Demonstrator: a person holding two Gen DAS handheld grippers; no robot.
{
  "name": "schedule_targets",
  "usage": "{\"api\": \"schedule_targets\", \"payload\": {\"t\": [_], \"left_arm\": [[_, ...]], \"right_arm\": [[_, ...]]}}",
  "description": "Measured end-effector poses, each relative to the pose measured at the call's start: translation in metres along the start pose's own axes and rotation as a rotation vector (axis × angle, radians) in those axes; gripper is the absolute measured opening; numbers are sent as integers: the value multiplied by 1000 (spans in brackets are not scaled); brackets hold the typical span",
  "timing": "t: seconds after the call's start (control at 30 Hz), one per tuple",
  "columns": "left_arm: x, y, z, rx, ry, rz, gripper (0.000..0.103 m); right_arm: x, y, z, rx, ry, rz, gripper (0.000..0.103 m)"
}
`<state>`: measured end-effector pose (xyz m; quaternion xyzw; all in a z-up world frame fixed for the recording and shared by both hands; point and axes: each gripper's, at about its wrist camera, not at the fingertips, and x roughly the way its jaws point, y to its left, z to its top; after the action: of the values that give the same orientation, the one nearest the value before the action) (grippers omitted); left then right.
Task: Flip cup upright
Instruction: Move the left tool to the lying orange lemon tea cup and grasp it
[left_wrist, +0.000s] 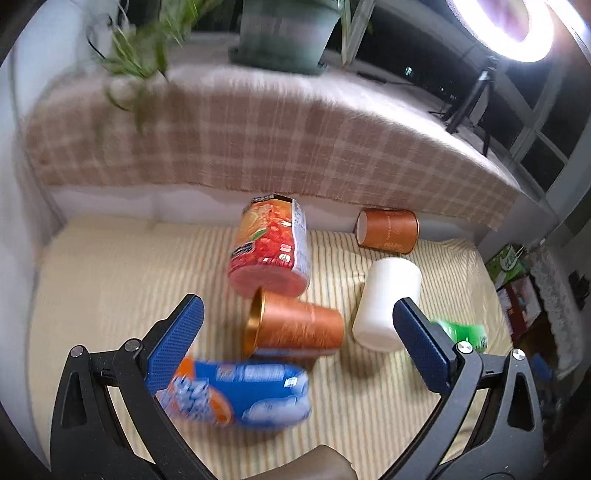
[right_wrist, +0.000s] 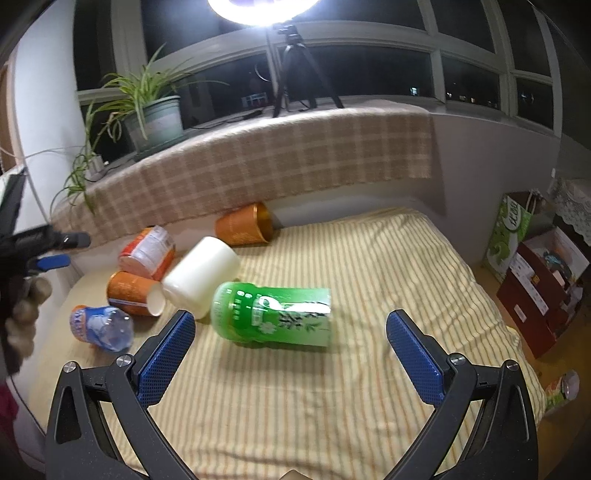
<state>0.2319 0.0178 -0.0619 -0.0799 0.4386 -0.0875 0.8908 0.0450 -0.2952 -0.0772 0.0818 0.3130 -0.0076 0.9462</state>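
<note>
An orange paper cup (left_wrist: 295, 326) lies on its side on the striped cloth, gold mouth to the left; it also shows in the right wrist view (right_wrist: 133, 293). A second orange cup (left_wrist: 388, 230) (right_wrist: 245, 225) lies on its side by the back wall. A white cup (left_wrist: 388, 302) (right_wrist: 201, 275) lies tilted on its side. My left gripper (left_wrist: 299, 317) is open and empty, just above the near orange cup. My right gripper (right_wrist: 291, 325) is open and empty, near the green bottle (right_wrist: 273, 314).
A red noodle cup (left_wrist: 271, 247) (right_wrist: 147, 251) and a blue bottle (left_wrist: 236, 393) (right_wrist: 101, 325) lie among the cups. The green bottle (left_wrist: 463, 332) lies right of the white cup. A plaid-covered ledge (right_wrist: 258, 162) holds a potted plant (right_wrist: 153, 118) and tripod. Boxes (right_wrist: 543, 273) stand right of the table.
</note>
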Motion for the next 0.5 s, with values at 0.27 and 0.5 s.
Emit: {"api": "schedule_targets", "payload": {"t": [0.27, 0.5], "left_arm": [[77, 15, 35, -109, 166, -18, 103], [112, 21, 47, -96, 227, 27, 103]], "right_arm": [[3, -25, -7, 29, 25, -38, 103], [9, -44, -10, 61, 42, -69, 103]]}}
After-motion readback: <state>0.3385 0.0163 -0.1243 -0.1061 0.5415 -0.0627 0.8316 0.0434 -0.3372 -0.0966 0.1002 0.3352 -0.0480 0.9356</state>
